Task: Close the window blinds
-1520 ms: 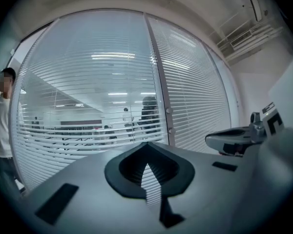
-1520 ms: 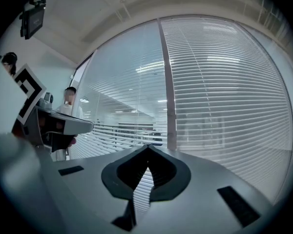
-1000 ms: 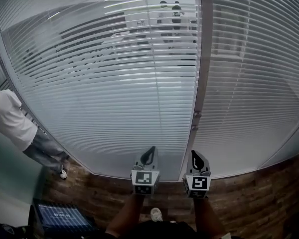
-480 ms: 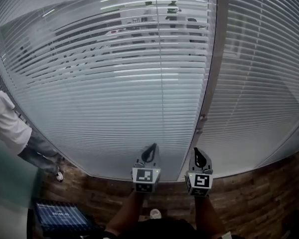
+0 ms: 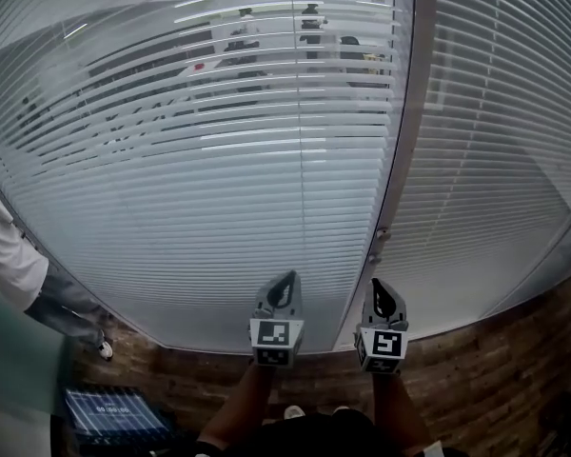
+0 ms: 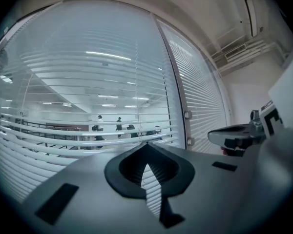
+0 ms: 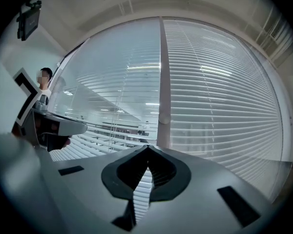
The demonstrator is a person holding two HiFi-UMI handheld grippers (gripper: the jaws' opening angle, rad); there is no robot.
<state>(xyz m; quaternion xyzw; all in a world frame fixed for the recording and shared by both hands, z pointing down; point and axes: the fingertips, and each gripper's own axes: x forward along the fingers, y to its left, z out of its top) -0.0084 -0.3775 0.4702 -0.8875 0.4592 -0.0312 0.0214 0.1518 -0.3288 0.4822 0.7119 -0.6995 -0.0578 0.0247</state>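
The left blind panel [image 5: 200, 160] has its slats tilted open, and an office with people shows through it. The right blind panel [image 5: 495, 141] looks more closed. A grey frame post [image 5: 400, 131] divides them and carries two small knobs [image 5: 375, 238] low down. My left gripper [image 5: 284, 280] and right gripper [image 5: 377, 285] are held side by side, level, pointing at the bottom of the blinds near the post. Both are shut and hold nothing. In the left gripper view the left gripper [image 6: 146, 144] faces the open slats. In the right gripper view the right gripper [image 7: 147, 147] points just left of the post [image 7: 162, 82].
A person in a white shirt [image 5: 2, 255] stands at the far left by the glass. A dark crate [image 5: 109, 413] lies on the floor at the lower left. A brick-patterned strip [image 5: 476, 369] runs below the window.
The head view has shifted: the bystander has slid toward the left edge and the post knobs sit lower. Both grippers stay shut side by side, a little nearer the blinds.
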